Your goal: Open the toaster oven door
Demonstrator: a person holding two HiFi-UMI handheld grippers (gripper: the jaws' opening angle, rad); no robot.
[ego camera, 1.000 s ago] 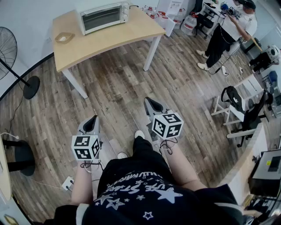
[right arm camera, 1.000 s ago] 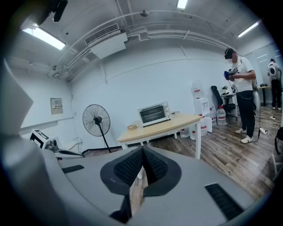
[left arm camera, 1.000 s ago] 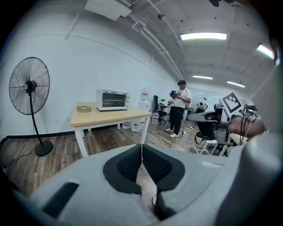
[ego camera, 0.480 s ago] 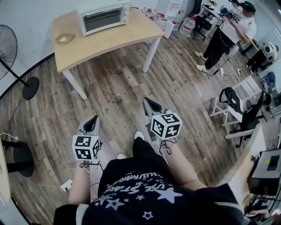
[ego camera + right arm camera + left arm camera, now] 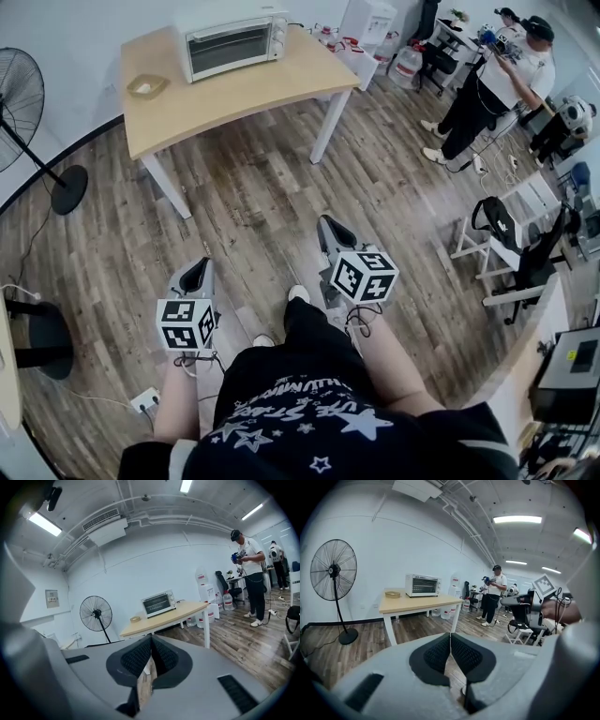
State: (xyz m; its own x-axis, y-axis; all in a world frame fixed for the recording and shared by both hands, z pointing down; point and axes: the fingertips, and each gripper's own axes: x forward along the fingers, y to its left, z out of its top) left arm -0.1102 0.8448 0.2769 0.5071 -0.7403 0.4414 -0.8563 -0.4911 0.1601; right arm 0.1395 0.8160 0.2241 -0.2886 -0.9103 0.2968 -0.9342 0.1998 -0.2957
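the person stands on the wood floor, well back from the light wooden table, with a gripper in each hand held low in front of the body. the left gripper has its jaws pressed together, the dark ribbed pads meeting at the tips with nothing between them, and it points toward the table. the right gripper is the same, jaws together and pinching nothing, held a little further forward than the left. the toaster oven sits at the far edge of the table by the white wall, with its glass door shut flat against the front and its knobs at the right end. both grippers are well apart from it. a small shallow dish rests on the table to the left of the oven, apart from it. a black standing fan is off to the left, and water jugs stand on the floor beyond the table's right end. another person stands further right, holding something in both hands.
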